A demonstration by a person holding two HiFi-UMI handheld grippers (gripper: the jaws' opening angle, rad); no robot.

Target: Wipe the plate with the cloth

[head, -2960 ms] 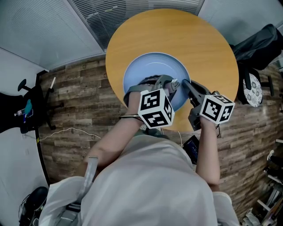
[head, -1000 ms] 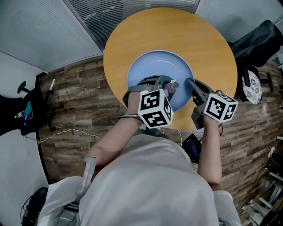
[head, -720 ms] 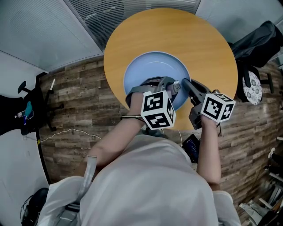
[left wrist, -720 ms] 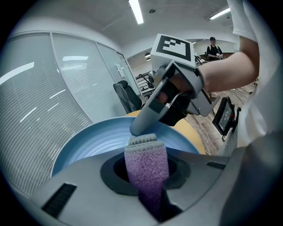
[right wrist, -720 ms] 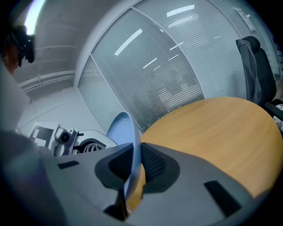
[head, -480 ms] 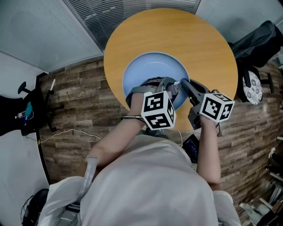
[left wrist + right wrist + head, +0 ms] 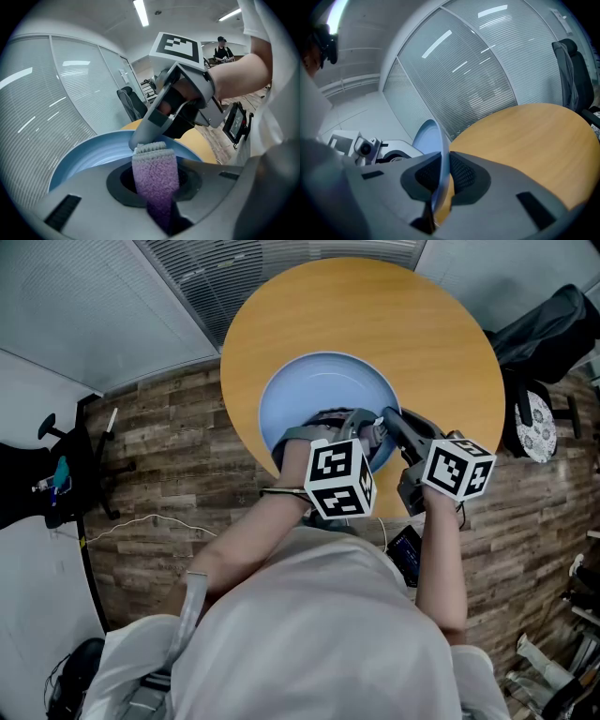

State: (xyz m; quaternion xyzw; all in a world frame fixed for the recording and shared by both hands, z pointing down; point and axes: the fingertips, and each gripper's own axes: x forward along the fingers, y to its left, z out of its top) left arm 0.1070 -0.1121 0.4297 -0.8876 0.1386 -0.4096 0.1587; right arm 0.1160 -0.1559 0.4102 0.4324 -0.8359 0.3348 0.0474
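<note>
A light blue plate point(image 7: 319, 390) lies on the round wooden table point(image 7: 441, 324). My right gripper point(image 7: 389, 418) is shut on the plate's right rim. In the right gripper view the rim point(image 7: 427, 136) runs edge-on between the jaws of that gripper point(image 7: 440, 176). My left gripper point(image 7: 361, 427) reaches over the near part of the plate. It is shut on a purple cloth point(image 7: 153, 164), whose grey hem sticks out past the tips of the left gripper point(image 7: 157, 176). Right behind the cloth are the plate's inside point(image 7: 93, 150) and the right gripper point(image 7: 140, 140).
The table stands on a wood-plank floor beside a glass wall with blinds. A black office chair point(image 7: 56, 474) is at the left and a black bag or chair point(image 7: 553, 334) at the right. A small screen device point(image 7: 408, 554) hangs by the person's waist.
The left gripper with the cloth has shifted slightly to the right over the plate. The plate and the right gripper on its rim have slid a little to the left.
</note>
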